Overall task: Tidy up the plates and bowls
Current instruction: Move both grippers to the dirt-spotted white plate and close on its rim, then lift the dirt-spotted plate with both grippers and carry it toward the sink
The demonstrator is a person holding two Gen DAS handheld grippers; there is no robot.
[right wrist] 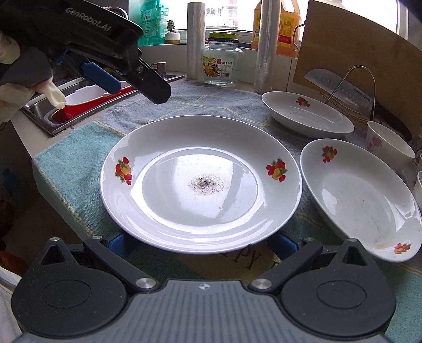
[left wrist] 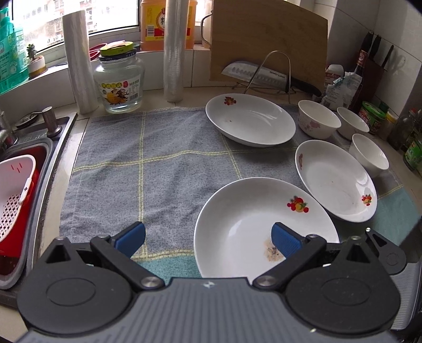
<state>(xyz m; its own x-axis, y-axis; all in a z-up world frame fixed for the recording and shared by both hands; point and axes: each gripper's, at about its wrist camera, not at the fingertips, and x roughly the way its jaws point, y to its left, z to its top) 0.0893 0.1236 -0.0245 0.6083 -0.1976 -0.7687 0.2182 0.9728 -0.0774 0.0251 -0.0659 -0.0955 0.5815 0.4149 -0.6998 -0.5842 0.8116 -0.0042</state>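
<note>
Grey checked towel point(left wrist: 163, 163), left claw point(right wrist: 110, 76) marked "GenRobot.AI", spread wide

- Daylight floods through a window point(left wrist: 79, 15) above a tiled sill crowded with bottles.
- A steel sink point(left wrist: 39, 147) flanks the counter.
- A wooden cutting board point(left wrist: 269, 39) leans against white-tiled walls point(left wrist: 395, 34).

white plates point(right wrist: 200, 182) (red fruit motifs), grey towel point(left wrist: 158, 168) with yellow checks
</note>
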